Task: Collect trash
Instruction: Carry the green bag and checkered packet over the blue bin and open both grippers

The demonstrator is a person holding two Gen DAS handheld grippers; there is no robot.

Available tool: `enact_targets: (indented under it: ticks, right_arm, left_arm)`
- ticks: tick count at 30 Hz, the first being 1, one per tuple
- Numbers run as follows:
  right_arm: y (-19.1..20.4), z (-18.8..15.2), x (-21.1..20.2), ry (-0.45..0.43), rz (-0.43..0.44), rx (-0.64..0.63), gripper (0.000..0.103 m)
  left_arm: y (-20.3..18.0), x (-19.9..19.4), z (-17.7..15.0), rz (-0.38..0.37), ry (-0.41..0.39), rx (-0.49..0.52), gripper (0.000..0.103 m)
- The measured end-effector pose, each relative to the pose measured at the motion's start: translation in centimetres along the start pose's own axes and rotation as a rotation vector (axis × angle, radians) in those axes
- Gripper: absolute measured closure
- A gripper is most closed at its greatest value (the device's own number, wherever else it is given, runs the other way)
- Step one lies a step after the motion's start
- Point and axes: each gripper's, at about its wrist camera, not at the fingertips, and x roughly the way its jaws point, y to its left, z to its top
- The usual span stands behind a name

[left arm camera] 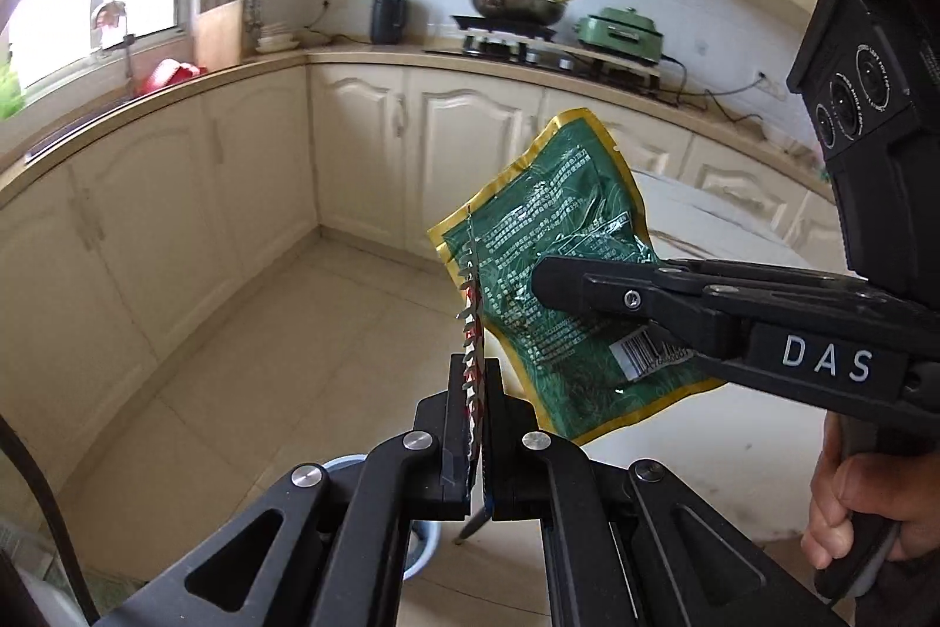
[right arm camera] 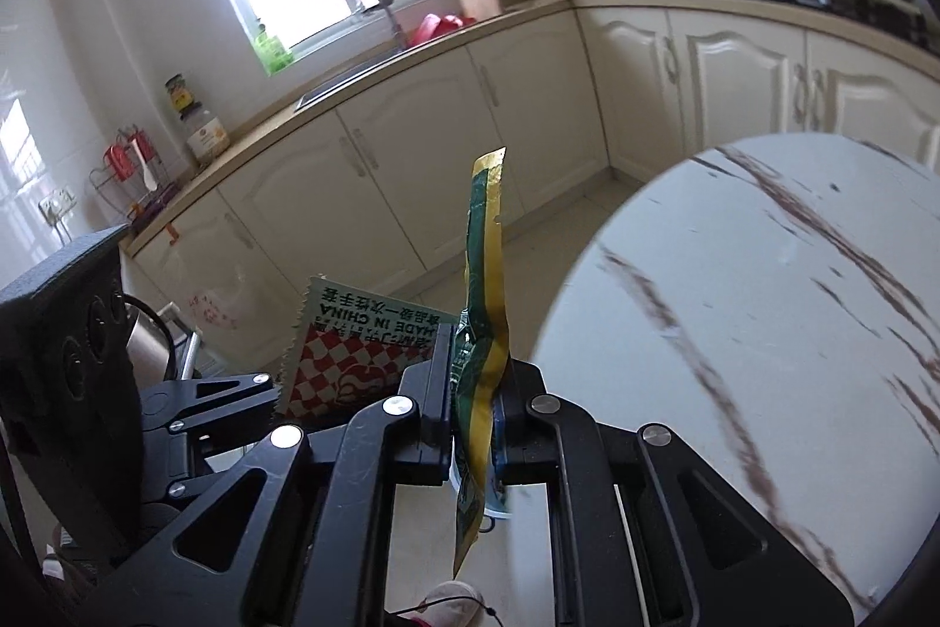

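My left gripper (left arm camera: 474, 374) is shut on a thin red-and-white checked packet (left arm camera: 472, 309) with a serrated edge, seen edge-on in the left wrist view. The right wrist view shows that packet's (right arm camera: 346, 356) printed face, with the left gripper (right arm camera: 273, 401) at the left. My right gripper (right arm camera: 476, 380) is shut on a crumpled green pouch (right arm camera: 484, 262) with a yellow border. In the left wrist view the right gripper (left arm camera: 543, 283) reaches in from the right, clamping the green pouch (left arm camera: 564, 227) just beside the packet. Both pieces hang in the air above the floor.
A round marble-pattern table (right arm camera: 764, 304) stands on the right. Cream cabinets (left arm camera: 247, 192) and a countertop (left arm camera: 176, 98) run around the tiled floor (left arm camera: 294, 333). A pale blue round rim (left arm camera: 426, 539) shows under my left fingers. A person's hand (left arm camera: 852, 509) grips the right handle.
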Motion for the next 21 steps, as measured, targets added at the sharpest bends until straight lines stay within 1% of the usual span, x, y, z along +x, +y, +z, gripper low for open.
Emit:
enact_targets:
  ticks: [3,7,8,11,13,14,17,18,19,21]
  right_arm:
    - [3.5,0.5,2.9,0.024,0.019,-0.038,0.093]
    - [7.8,0.2,7.9,0.082,0.027,-0.092,0.093]
    - [9.1,-0.1,9.7,0.103,0.012,-0.124,0.093]
    - [11.0,-1.1,14.4,0.166,-0.002,-0.159,0.093]
    - [11.3,-2.3,17.5,0.212,-0.011,-0.166,0.093]
    - [11.3,-3.1,19.5,0.245,-0.025,-0.169,0.093]
    - [10.7,-5.9,24.9,0.344,-0.050,-0.174,0.092]
    - [10.1,-6.9,26.7,0.379,-0.063,-0.179,0.092]
    - [9.3,-7.9,27.7,0.399,-0.068,-0.175,0.092]
    - [7.5,-9.7,31.0,0.463,-0.102,-0.153,0.092]
  left_arm:
    - [3.4,-1.0,-1.4,0.068,0.014,-0.030,0.103]
    - [8.0,-0.8,-3.8,0.124,0.056,-0.096,0.103]
    - [8.5,-0.5,-4.2,0.131,0.069,-0.107,0.103]
    - [11.3,1.7,-6.2,0.127,0.124,-0.169,0.103]
    - [13.2,3.7,-7.7,0.091,0.167,-0.228,0.103]
    - [14.4,5.1,-8.9,0.083,0.196,-0.266,0.103]
    - [16.9,8.9,-11.1,0.073,0.276,-0.317,0.103]
    - [17.4,10.7,-12.1,0.072,0.309,-0.332,0.103]
    - [17.9,12.0,-12.5,0.064,0.330,-0.341,0.103]
    - [18.5,15.3,-13.8,0.033,0.385,-0.376,0.103]
